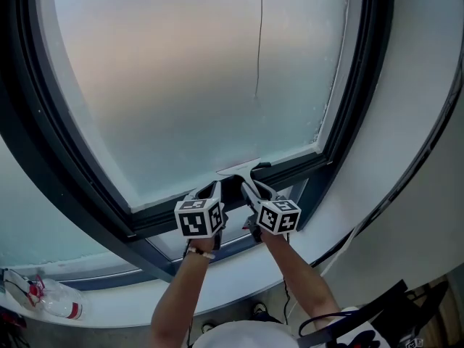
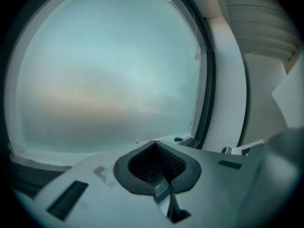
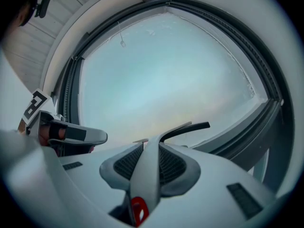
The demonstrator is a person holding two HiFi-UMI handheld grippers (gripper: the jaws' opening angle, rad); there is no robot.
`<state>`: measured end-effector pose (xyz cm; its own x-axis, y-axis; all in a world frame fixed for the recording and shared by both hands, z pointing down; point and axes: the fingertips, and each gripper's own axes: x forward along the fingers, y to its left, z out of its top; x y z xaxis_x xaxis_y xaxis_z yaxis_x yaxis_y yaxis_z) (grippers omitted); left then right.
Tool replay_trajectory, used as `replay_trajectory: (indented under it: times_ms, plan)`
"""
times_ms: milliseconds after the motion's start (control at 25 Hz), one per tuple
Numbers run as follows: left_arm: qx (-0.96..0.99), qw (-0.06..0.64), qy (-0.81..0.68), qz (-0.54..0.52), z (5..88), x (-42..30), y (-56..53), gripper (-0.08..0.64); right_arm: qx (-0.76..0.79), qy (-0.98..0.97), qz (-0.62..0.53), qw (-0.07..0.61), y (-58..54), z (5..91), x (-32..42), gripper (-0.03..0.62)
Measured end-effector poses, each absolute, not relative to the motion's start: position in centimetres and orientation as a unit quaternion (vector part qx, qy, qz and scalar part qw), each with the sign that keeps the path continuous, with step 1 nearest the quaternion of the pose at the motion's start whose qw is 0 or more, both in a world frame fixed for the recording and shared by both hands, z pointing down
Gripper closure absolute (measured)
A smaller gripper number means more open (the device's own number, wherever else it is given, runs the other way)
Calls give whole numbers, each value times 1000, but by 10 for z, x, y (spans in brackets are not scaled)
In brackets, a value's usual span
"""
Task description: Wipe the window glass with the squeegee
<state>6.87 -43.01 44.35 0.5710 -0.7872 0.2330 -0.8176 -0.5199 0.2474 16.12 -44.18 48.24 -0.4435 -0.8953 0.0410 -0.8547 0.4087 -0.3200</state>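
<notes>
squeegee (image 3: pixel 146 175) clamped in right hand-held gripper (image 3: pixel 148 145), blade low on window glass (image 1: pixel 196 85)

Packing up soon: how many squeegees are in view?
1. The squeegee sits at the bottom edge of the glass, handle clamped in the right gripper. Others could be out of view.

Indoors, right up at a big window: fogged glass (image 1: pixel 196 85) in a dark frame (image 1: pixel 87 172), white sill (image 1: pixel 145 303) with a plastic bottle (image 1: pixel 51 299) on it, white wall (image 1: pixel 413 158), slatted ceiling (image 2: pixel 256 18). Home or office? Can't tell.
</notes>
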Motion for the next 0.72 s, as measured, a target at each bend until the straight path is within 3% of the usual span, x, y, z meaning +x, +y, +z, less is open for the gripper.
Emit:
replay_trajectory:
  times_ms: [360,720]
  plan:
    - [873,169,-455,47,444,71,-425,560,-526,834,-151,76,-440,474,165,502]
    - [906,113,-407,24,379,90,-406,560,-556,819,-83,113,-421,388,194,501]
